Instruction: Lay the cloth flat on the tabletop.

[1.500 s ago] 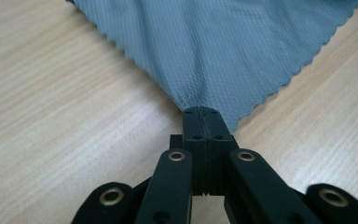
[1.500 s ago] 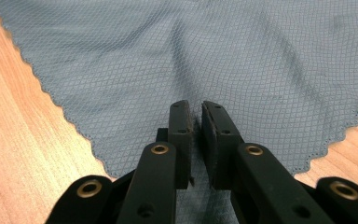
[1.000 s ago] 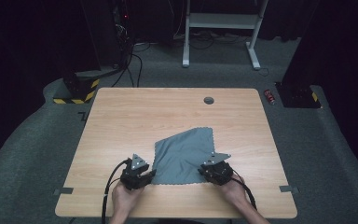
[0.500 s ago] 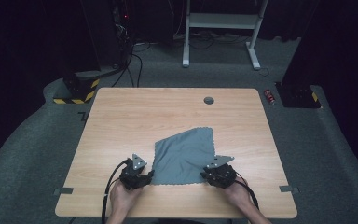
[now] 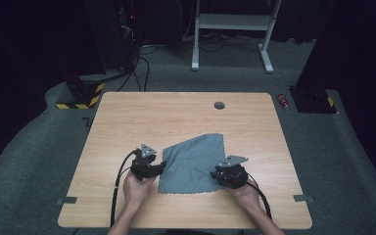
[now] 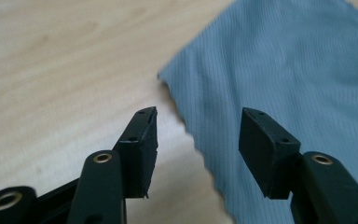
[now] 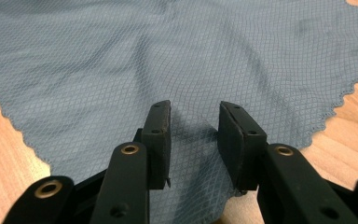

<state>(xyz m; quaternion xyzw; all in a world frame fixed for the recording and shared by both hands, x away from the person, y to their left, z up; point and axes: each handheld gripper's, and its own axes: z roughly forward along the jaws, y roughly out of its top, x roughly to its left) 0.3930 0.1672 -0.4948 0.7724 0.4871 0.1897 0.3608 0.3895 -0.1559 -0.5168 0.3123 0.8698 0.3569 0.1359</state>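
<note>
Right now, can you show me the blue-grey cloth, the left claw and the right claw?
blue-grey cloth [image 5: 192, 159], high view, its flat middle.
left claw [image 6: 198, 133], left gripper view, gap between its tips.
right claw [image 7: 195, 128], right gripper view, gap between its tips.

Wooden table [image 5: 127, 117] (grey cloth [image 5: 191, 156] atop)
</note>
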